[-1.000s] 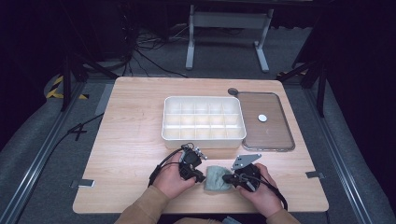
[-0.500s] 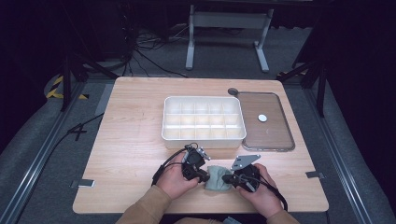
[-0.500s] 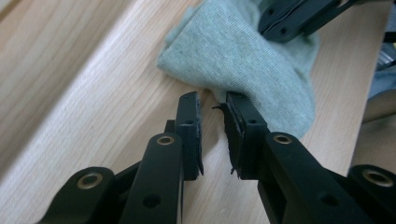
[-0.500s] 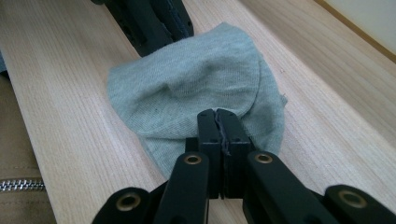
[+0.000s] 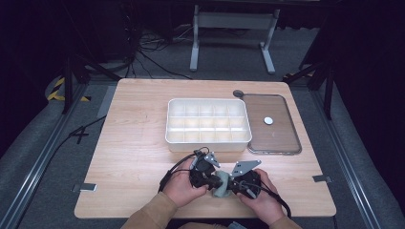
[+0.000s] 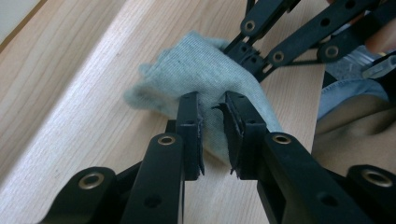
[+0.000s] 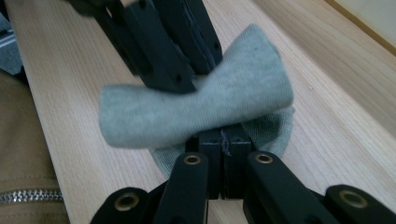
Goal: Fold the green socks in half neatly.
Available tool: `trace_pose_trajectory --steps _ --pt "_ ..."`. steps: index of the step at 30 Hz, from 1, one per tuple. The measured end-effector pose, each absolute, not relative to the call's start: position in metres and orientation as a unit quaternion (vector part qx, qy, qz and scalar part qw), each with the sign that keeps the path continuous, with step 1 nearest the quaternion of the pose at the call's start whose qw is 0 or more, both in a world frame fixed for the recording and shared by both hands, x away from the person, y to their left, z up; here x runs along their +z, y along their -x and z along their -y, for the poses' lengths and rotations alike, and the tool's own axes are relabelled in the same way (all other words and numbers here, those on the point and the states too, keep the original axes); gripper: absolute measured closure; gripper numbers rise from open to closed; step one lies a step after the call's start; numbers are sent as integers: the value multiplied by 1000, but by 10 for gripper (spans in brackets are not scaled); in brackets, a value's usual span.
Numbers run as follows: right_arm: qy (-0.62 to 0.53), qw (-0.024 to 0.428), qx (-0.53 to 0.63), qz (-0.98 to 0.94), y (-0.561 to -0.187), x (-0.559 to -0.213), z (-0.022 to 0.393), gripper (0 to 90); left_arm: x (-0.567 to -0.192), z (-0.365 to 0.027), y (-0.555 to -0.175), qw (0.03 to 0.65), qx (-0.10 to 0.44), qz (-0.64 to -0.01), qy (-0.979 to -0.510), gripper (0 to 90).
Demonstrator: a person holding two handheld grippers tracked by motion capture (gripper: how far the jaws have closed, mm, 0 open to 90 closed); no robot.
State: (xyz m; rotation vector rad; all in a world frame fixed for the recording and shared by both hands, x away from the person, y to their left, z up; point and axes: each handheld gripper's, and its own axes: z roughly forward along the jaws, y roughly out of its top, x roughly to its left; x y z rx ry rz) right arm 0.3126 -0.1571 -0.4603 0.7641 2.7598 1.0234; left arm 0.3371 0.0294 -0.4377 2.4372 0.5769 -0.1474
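1. Both hands sit close together at the counter's (image 5: 133, 143) near edge, forearms coming in from below.
2. The right gripper (image 7: 224, 140) has its fingers pressed tight on the grey cloth (image 7: 224, 100).
3. The left gripper (image 6: 211, 116) pinches the same cloth, its fingers slightly parted around the fabric.
4. Farther off stand a white divided tray (image 5: 208, 142) and a brown lid (image 5: 279, 136).
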Motion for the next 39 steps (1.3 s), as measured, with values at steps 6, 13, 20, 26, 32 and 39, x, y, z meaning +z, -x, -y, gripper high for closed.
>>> trace_pose_trajectory --steps 6,13,20,26,32,39 --pt "-250 52 337 -906 -313 -459 157 849 -437 -31 -337 310 -56 -222 -923 770" --pt "-263 65 344 -899 -311 -435 172 804 -437 -32 -338 305 -51 -232 -922 780" --pt "-330 73 349 -874 -314 -423 214 779 -438 -27 -337 302 -53 -229 -924 781" --pt "-360 30 309 -880 -321 -447 220 807 -438 -25 -338 303 -53 -223 -925 782" --pt "-336 21 290 -896 -317 -455 201 811 -437 -23 -336 304 -49 -222 -925 781" --pt "-323 29 292 -900 -316 -452 195 805 -437 -22 -335 305 -46 -220 -925 779"
